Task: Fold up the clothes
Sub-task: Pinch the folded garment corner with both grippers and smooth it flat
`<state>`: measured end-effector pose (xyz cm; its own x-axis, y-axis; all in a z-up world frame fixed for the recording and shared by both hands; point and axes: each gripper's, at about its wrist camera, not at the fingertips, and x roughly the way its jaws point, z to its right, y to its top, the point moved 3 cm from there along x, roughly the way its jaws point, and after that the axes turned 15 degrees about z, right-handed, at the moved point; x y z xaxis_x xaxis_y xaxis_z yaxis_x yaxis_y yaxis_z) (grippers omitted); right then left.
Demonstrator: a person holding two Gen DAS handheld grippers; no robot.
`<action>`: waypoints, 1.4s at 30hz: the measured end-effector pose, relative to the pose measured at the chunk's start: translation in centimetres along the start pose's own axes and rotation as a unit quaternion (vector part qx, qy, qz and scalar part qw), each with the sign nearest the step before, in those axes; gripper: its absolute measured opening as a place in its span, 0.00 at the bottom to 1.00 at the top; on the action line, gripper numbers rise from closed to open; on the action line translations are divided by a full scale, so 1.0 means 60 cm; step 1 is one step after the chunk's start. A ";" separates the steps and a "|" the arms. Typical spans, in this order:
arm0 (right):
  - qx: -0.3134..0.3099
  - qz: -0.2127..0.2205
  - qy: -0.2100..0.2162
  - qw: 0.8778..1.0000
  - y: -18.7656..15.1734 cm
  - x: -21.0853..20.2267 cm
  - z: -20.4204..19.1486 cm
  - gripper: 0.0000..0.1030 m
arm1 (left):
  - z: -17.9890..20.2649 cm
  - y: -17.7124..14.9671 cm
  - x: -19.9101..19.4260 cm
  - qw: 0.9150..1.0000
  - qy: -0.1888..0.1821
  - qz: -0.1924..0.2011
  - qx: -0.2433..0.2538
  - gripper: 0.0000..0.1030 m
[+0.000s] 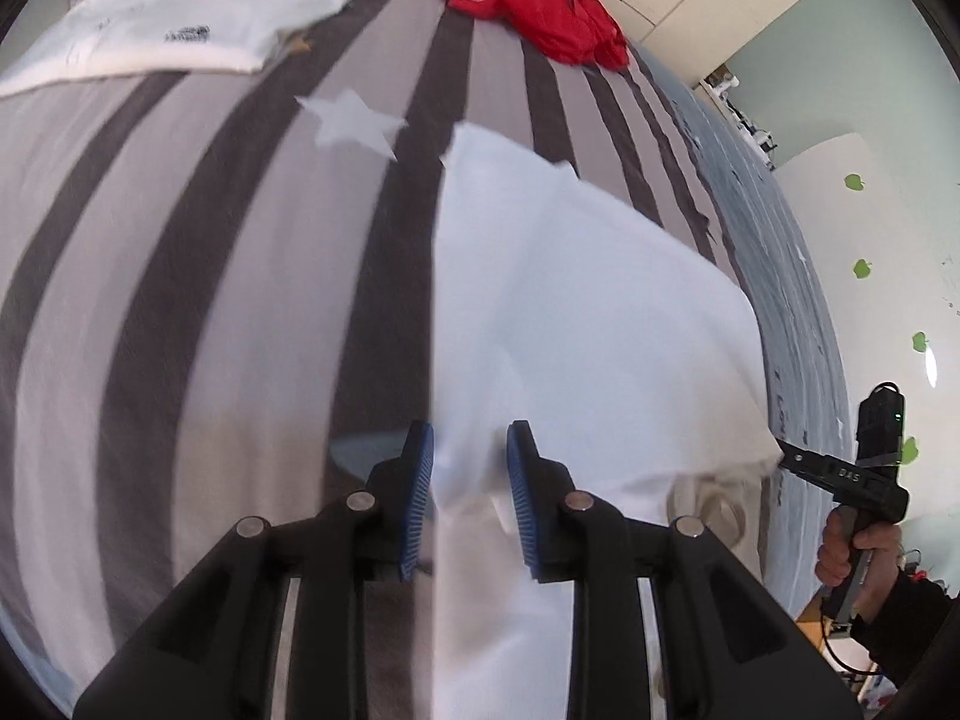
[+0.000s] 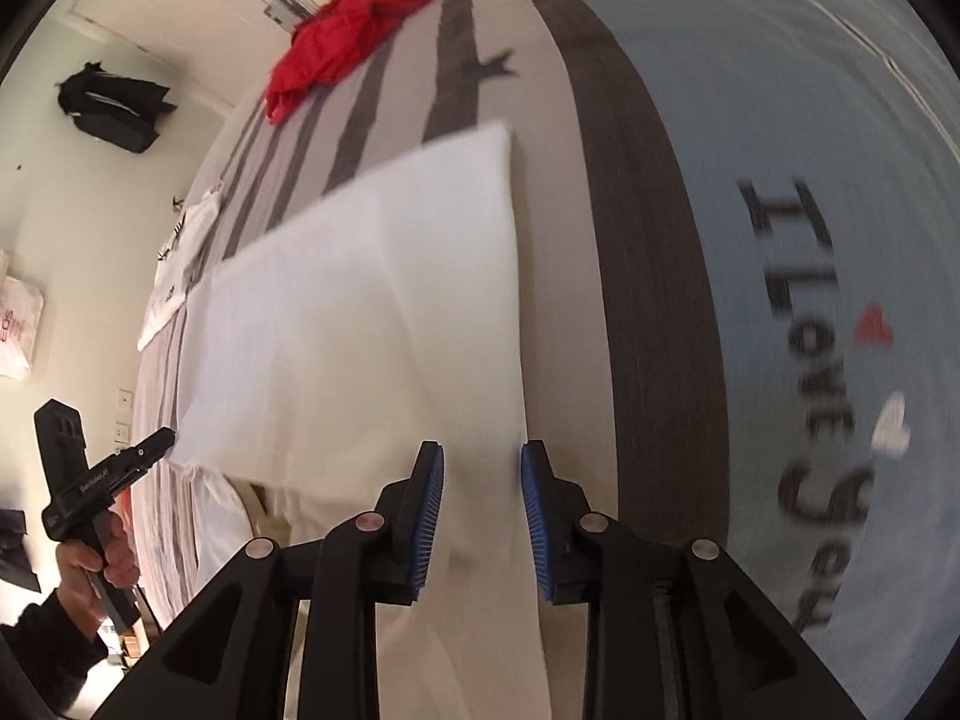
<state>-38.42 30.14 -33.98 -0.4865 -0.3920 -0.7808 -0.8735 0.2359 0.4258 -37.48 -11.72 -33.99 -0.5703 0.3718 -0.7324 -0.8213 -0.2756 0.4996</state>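
a white garment [image 1: 576, 312] is held lifted over the striped bed [image 1: 180, 276], one edge between the partly open left tongs [image 1: 470, 480], another between the partly open right tongs [image 2: 482, 495]; whether it is pinched cannot be told.

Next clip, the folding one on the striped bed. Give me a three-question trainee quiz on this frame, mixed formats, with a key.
1. Multiple choice: which garment do both tongs have hold of? A) red B) white C) black
2. True or false: the red garment is neatly folded.
3. Fill in: the folded white shirt with dark print lies at the far ____ of the bed in the left wrist view.

Key
1. B: the left tongs and right tongs each straddle an edge of the white garment, lifted over the striped bedcover.
2. False; it is crumpled.
3. left
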 end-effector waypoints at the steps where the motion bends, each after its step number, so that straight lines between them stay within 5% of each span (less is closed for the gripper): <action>1: 0.004 -0.001 0.002 1.000 -0.004 0.000 -0.001 0.23 | 0.003 -0.004 0.002 1.000 0.000 -0.004 0.005 0.22; 14: -0.010 -0.009 0.013 1.000 -0.033 0.001 -0.020 0.24 | 0.019 -0.021 0.008 0.999 -0.015 -0.013 0.036 0.22; 15: -0.009 -0.010 0.014 1.000 -0.034 0.003 -0.019 0.23 | 0.022 -0.020 0.009 0.999 -0.014 -0.011 0.041 0.21; 17: -0.004 -0.012 0.014 1.000 -0.037 0.008 -0.015 0.10 | 0.025 -0.018 0.009 0.999 -0.019 -0.004 0.042 0.04; 18: -0.007 -0.011 0.012 1.000 -0.037 0.009 -0.014 0.04 | 0.027 -0.016 0.005 0.999 -0.020 0.001 0.042 0.04; 29: -0.017 -0.001 0.037 0.999 -0.001 -0.055 0.000 0.03 | 0.018 0.022 -0.065 0.998 -0.044 0.028 0.025 0.03; 42: -0.052 -0.033 0.016 0.998 -0.054 -0.031 0.004 0.03 | 0.010 -0.045 -0.053 0.999 -0.002 -0.003 0.035 0.03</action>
<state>-34.69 30.30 -33.99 -0.4275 -0.4324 -0.7939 -0.8995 0.1158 0.4213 -33.45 -11.61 -32.75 -0.5647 0.3775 -0.7339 -0.8241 -0.2109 0.5257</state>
